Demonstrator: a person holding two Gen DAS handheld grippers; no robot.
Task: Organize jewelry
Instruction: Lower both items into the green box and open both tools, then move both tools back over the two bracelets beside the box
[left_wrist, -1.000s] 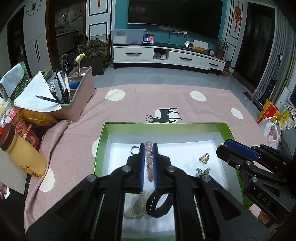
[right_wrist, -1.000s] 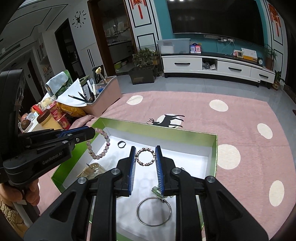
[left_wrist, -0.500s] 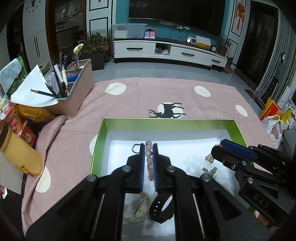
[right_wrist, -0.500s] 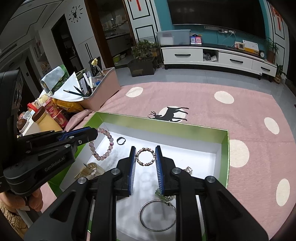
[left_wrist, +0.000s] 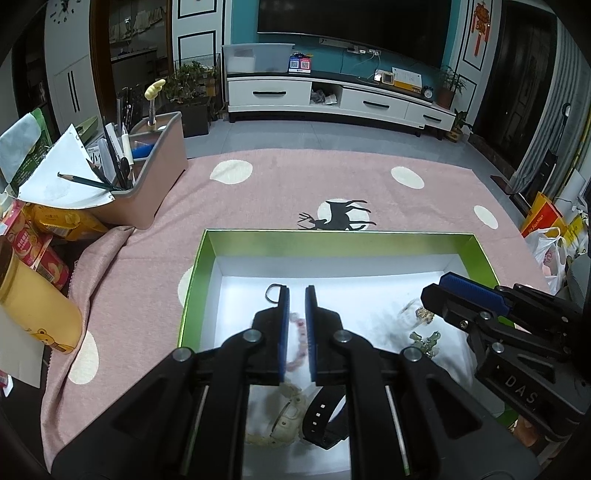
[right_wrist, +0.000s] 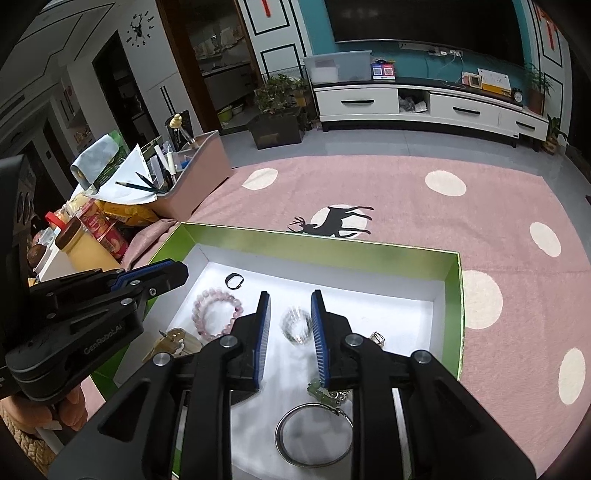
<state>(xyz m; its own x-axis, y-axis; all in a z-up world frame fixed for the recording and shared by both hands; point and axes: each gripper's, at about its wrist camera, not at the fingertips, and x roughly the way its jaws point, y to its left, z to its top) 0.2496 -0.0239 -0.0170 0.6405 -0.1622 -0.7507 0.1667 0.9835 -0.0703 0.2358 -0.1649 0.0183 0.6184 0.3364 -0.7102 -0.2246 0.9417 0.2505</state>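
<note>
My left tool (left_wrist: 296, 291) hangs over the near-left part of the green box (left_wrist: 332, 242) on the pink counter cloth (left_wrist: 295, 184). Its jaws have just been opening — now slightly parted, and the pink bead bracelet (right_wrist: 216, 314) lies on the white floor below, no longer pinched. A small dark ring (right_wrist: 234, 281) sits just beyond the bracelet, toward the far wall. My right tool (right_wrist: 290, 295) has also just been opening; its jaws stand apart around a blurred beaded bracelet (right_wrist: 295, 326) that I read as loose rather than gripped. Nearer to me lie a silver bangle (right_wrist: 314, 435) and a green charm (right_wrist: 321, 393); a cream watch (left_wrist: 284, 417) and a black strap (left_wrist: 323, 413) rest at the near-left.
</note>
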